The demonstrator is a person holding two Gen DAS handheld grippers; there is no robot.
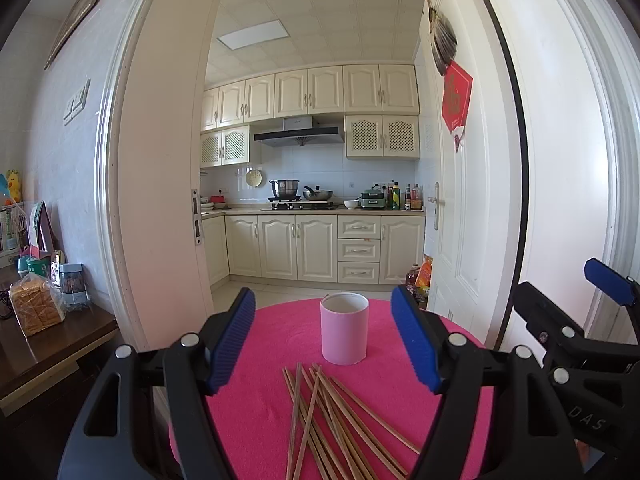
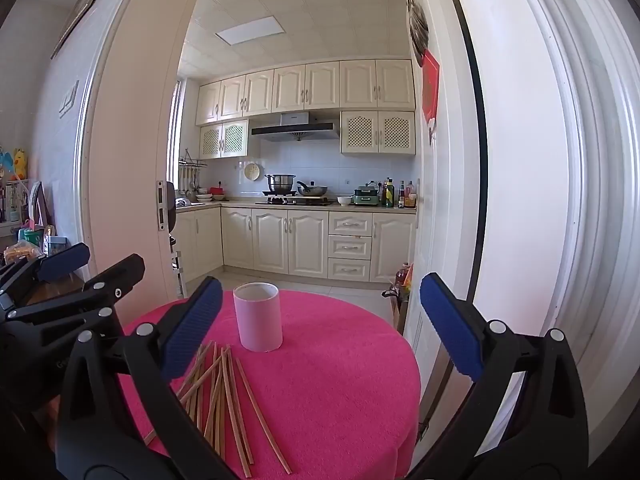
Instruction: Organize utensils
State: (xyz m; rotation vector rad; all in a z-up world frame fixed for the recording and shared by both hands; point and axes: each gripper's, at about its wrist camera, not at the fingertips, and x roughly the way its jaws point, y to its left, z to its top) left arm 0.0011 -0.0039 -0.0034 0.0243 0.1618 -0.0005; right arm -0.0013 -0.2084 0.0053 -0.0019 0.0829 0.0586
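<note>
Both claws, left and right, agape above chopsticks, seemingly level

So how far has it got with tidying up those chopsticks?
Nothing looks done yet. The chopsticks lie in a loose heap on the pink tablecloth, none standing up out of the pink cup behind them. Nothing is in hand: the left gripper and right gripper are both open and empty above the table. Left to do: pick up every chopstick and, presumably, stand it in the cup.
</note>
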